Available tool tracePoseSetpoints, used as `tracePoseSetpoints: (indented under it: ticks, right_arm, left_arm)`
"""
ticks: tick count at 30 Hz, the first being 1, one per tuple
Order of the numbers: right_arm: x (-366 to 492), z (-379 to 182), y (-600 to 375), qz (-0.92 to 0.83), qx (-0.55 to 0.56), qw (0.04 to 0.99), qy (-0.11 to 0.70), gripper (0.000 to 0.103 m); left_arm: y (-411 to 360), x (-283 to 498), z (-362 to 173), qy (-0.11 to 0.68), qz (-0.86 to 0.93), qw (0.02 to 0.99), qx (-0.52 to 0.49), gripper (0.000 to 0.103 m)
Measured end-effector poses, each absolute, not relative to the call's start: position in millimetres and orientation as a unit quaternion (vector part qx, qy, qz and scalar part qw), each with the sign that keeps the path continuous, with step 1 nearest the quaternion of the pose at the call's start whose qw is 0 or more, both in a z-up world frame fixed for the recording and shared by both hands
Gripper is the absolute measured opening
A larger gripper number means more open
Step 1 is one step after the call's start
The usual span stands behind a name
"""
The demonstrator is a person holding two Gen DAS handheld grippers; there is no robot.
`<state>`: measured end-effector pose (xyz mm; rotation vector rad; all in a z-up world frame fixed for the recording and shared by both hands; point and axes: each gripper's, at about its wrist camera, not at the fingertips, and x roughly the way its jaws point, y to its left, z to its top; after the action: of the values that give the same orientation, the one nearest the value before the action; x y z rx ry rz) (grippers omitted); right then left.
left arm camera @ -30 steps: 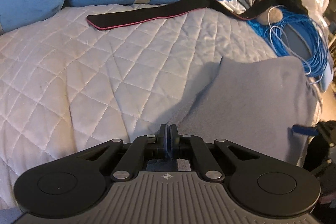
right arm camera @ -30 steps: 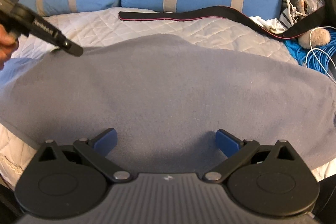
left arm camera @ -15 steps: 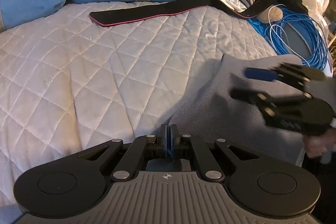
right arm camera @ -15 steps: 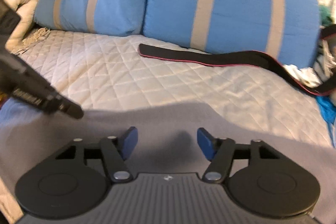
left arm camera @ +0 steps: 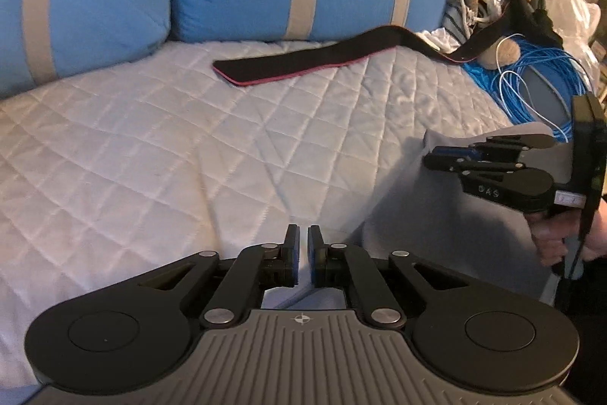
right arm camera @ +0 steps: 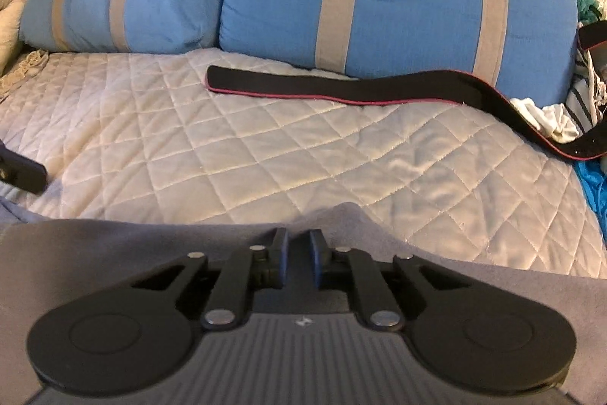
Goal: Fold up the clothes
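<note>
Across white quilted bedspread (right arm camera: 265, 147), grey fleece garment (right arm camera: 493, 291) lifted by near edge for folding: left gripper (left arm camera: 302, 259) nearly pressed together, grip on cloth unclear; right gripper (right arm camera: 297, 259) pinching fold ridge.

Your grey garment (right arm camera: 493, 291) reads as matt, soft fleece-like cloth. White bedspread (right arm camera: 265, 154): quilted fabric, slight sheen. Your right gripper (right arm camera: 297, 260): matt black plastic, ribbed grey housing, bright metal pivot pins.
</note>
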<state>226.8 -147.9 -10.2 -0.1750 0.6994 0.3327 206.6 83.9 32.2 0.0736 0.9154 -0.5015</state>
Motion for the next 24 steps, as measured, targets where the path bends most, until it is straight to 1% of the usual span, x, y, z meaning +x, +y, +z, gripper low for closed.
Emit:
tracePoseSetpoints:
  ticks: [1,2,3,5,7,13,15,17,19,24]
  right_arm:
    - [224.6,-7.7,-148.0,0.167,-0.084,0.923,0.336,0.036]
    - [222.3,-5.0,-147.9,0.171,-0.083,0.924,0.331,0.046]
    - [220.1,-2.4,-147.9,0.176,-0.083,0.925,0.326,0.050]
    - [216.1,1.6,-145.6,0.189,-0.082,0.926,0.317,0.063]
    - [212.1,5.5,-143.2,0.202,-0.081,0.926,0.308,0.068]
    - [207.1,4.6,-138.1,0.247,-0.062,0.911,0.324,0.074]
    - [205.8,4.5,-136.3,0.257,-0.065,0.909,0.323,0.075]
    - [205.2,3.1,-133.7,0.261,-0.068,0.907,0.324,0.077]
    - [204.8,1.3,-131.7,0.264,-0.070,0.905,0.327,0.077]
    - [207.1,-3.7,-129.6,0.259,-0.075,0.901,0.339,0.079]
  left_arm:
    - [89.6,203.6,34.9,0.432,-0.238,0.869,0.041,0.026]
    - [95.5,200.1,37.3,0.427,-0.237,0.871,0.049,0.034]
    - [101.8,195.5,38.6,0.421,-0.241,0.872,0.058,0.036]
    - [111.1,189.4,37.0,0.424,-0.255,0.865,0.081,0.037]
    - [117.6,188.0,31.5,0.438,-0.260,0.854,0.104,0.037]
    - [135.3,190.0,14.5,0.467,-0.277,0.830,0.127,0.036]
    - [138.8,189.1,11.2,0.466,-0.283,0.829,0.125,0.032]
    - [141.9,186.2,11.6,0.456,-0.281,0.834,0.128,0.005]
    - [146.5,184.1,14.2,0.448,-0.284,0.839,0.121,0.003]
    - [154.5,175.3,24.2,0.430,-0.286,0.849,0.114,0.003]
